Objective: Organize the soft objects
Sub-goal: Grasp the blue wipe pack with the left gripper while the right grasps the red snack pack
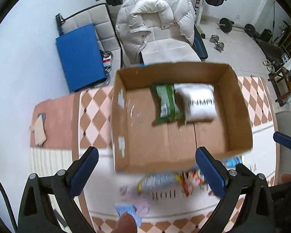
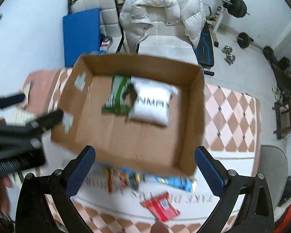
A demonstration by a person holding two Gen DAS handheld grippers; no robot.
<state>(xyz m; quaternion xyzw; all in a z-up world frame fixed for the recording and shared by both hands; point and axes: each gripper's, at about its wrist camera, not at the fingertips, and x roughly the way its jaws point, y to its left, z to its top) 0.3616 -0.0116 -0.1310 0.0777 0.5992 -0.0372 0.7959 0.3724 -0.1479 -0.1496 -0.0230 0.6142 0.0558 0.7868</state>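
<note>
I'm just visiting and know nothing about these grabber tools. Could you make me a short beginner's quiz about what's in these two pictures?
1. True or false: the cardboard box is empty.
2. Which packet lies beside the white packet in the box? A) red B) green C) blue
3. Fill in: both the left gripper and the right gripper hold ____.

Key
1. False: two packets lie inside.
2. B, the green packet, touching its left side in the right wrist view.
3. Nothing; both are open. The red packet, the blue packet and other snacks lie on the table outside the box.
</note>
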